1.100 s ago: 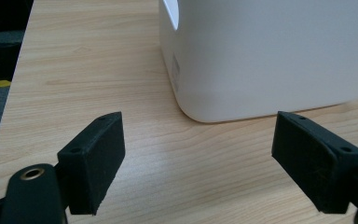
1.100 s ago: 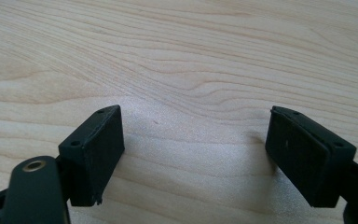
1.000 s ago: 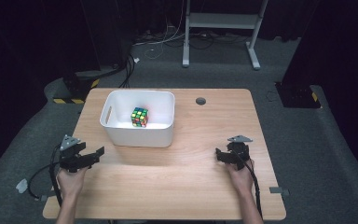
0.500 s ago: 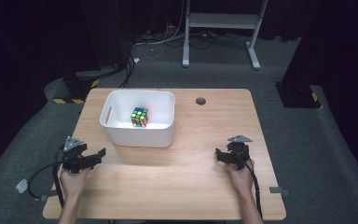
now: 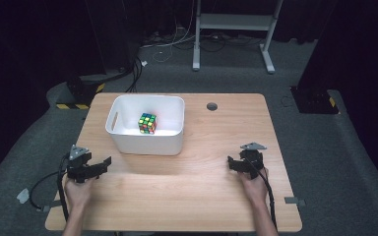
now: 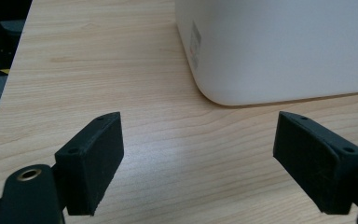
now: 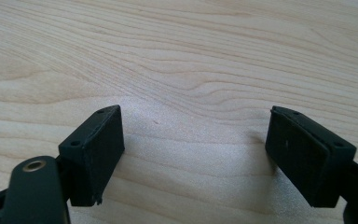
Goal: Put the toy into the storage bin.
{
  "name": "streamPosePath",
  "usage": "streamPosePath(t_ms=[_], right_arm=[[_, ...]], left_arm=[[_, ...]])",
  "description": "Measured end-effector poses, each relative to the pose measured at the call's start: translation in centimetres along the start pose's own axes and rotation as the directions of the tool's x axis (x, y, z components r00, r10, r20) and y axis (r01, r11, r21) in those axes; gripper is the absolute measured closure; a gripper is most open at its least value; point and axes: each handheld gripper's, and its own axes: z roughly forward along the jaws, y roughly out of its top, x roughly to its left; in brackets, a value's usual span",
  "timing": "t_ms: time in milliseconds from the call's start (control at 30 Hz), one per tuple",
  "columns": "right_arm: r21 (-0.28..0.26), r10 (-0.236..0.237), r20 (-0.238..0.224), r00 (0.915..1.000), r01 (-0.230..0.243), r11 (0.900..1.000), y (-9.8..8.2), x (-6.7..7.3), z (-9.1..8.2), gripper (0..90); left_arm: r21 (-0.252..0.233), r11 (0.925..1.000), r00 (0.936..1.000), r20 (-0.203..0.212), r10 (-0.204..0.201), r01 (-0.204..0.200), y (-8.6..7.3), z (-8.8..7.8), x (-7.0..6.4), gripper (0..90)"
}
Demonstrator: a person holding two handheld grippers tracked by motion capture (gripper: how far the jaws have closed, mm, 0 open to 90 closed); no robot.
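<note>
- Left tool (image 5: 103,162): you hold it low over the near left part of the table (image 5: 187,196). Its jaws stand apart with bare wood between them, and they have just been opening a little. In the left gripper view (image 6: 198,154) they point toward the rounded near corner of the white bin (image 6: 279,46).
- Right tool (image 5: 232,163): you hold it over the near right part of the table. In the right gripper view (image 7: 193,154) its jaws stand apart, with plain wood grain between them and nothing gripped.
- White bin (image 5: 147,142): it stands on the far left part of the table, just beyond the left tool and apart from it. The right tool is well apart from it, across the table.
- Colour cube (image 5: 147,123): it lies inside the bin, on its floor, near the middle. It is beyond the left tool, behind the bin's near wall, and neither tool touches it.
</note>
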Motion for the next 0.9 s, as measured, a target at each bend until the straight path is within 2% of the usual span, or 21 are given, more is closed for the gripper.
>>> streamPosePath(t_ms=[433, 600, 900], right_arm=[[0.0, 0.0, 0.0, 1.0, 0.0, 1.0, 0.0, 0.0, 0.0, 19.4], [0.0, 0.0, 0.0, 1.0, 0.0, 1.0, 0.0, 0.0, 0.0, 19.4], [0.0, 0.0, 0.0, 1.0, 0.0, 1.0, 0.0, 0.0, 0.0, 19.4]], left_arm=[[0.02, 0.9998, 0.9998, -0.02, -0.01, 0.01, -0.5, 1.0, 0.3, 16.5], [0.036, 0.9993, 0.9989, -0.044, 0.012, -0.01, -0.7, 1.3, 0.3, 16.4], [0.051, 0.9986, 0.9984, -0.056, -0.012, 0.015, -1.3, 1.9, 0.8, 16.0]])
